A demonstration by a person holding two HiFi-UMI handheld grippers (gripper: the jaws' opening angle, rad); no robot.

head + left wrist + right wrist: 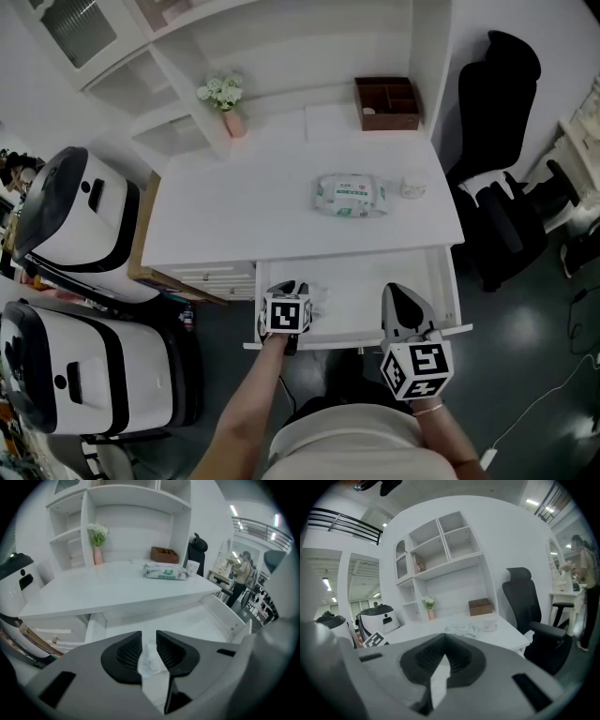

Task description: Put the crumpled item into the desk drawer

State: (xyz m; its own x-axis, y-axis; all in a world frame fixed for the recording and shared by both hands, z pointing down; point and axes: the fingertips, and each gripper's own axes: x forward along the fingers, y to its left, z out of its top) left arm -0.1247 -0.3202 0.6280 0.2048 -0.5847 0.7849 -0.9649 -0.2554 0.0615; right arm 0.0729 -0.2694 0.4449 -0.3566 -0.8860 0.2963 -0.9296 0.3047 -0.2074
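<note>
Looking down in the head view, I see the drawer [375, 281] pulled out from the desk [262, 206], with the crumpled item [317, 298] lying on its floor in the left half. My left gripper [294, 289] hangs just beside it, the item at about 2 o'clock from the tips. My right gripper [398, 300] sits at 3 o'clock over the drawer's front edge. In the left gripper view, my left gripper [149, 637] has its jaws apart. The crumpled item [151, 660] shows in the gap, but I judge the pads do not press it. In the right gripper view, my right gripper [442, 644] has its jaws together on nothing. I judge the placing done; what is left is lifting clear and perhaps closing the drawer.
</note>
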